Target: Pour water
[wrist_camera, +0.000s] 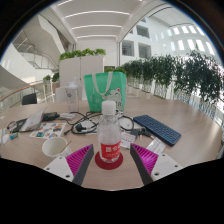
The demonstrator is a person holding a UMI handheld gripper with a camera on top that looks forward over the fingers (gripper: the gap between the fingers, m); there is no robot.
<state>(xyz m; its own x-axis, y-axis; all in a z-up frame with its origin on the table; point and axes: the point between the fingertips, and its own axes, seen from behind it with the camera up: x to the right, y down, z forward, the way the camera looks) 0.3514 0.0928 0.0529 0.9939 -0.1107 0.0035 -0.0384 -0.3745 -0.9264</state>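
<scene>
One water bottle (108, 133) between claw (109, 162) fingers, claw released; thin plastic, slippery, crushable — grip mid-body, above red base.

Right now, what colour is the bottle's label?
Red, on the clear bottle standing between the open gripper fingers; gripper view shows it best.

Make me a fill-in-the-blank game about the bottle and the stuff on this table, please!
1. The bottle standing between the gripper's fingers has a ____ label.
2. The bottle's cap is ____.
3. The white paper cup stands on the table beside the ____ finger.
4. The bag beyond the bottle is ____.

Missing words: red; white; left; green
</scene>
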